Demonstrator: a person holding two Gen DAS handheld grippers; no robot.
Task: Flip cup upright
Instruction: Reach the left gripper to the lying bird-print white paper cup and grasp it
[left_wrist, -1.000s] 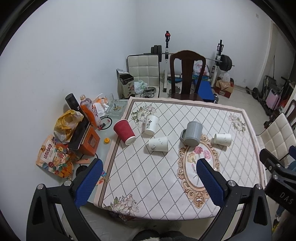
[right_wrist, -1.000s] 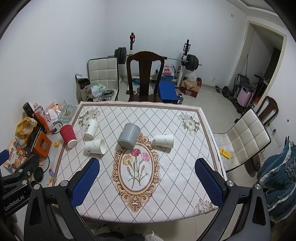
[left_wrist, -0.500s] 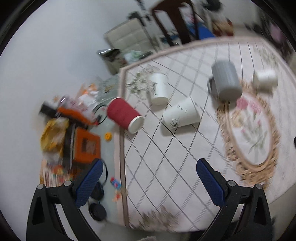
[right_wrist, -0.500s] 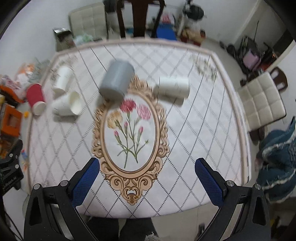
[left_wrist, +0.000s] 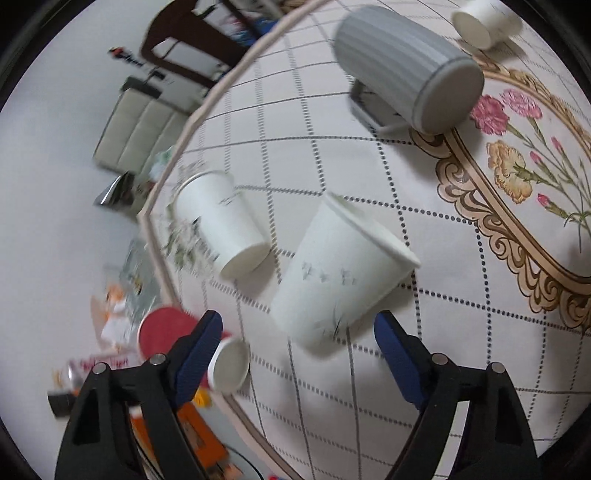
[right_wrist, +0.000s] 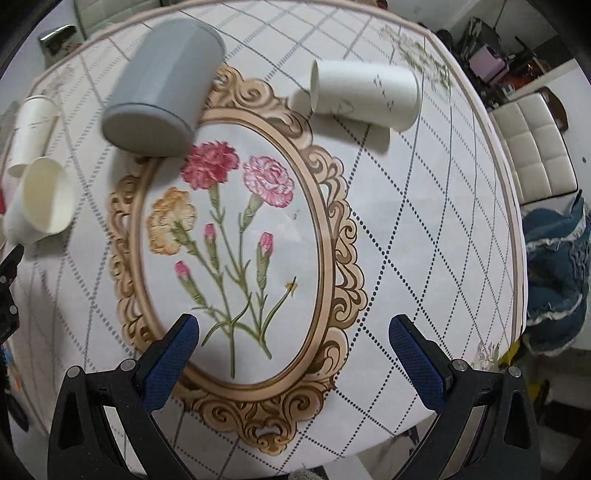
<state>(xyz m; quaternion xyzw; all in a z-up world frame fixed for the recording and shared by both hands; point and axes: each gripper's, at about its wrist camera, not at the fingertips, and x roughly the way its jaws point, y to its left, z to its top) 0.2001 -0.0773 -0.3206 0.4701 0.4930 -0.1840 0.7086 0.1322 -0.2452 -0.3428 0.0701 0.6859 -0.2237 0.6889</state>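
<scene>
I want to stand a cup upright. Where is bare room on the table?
Free: the flower oval in front of the grey mug, and the cloth to its right. Crowded: the left edge, where two white cups and a red cup lie.

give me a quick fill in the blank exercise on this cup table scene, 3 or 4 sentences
1. The big ribbed mug lying on its side is ____ in colour.
2. The left gripper is open and holds ____.
3. The paper cup nearest the left gripper lies on its ____.
4. In the right wrist view, the flowers printed on the tablecloth sit inside an ornate ____ frame.

Missing words: grey; nothing; side; oval
</scene>
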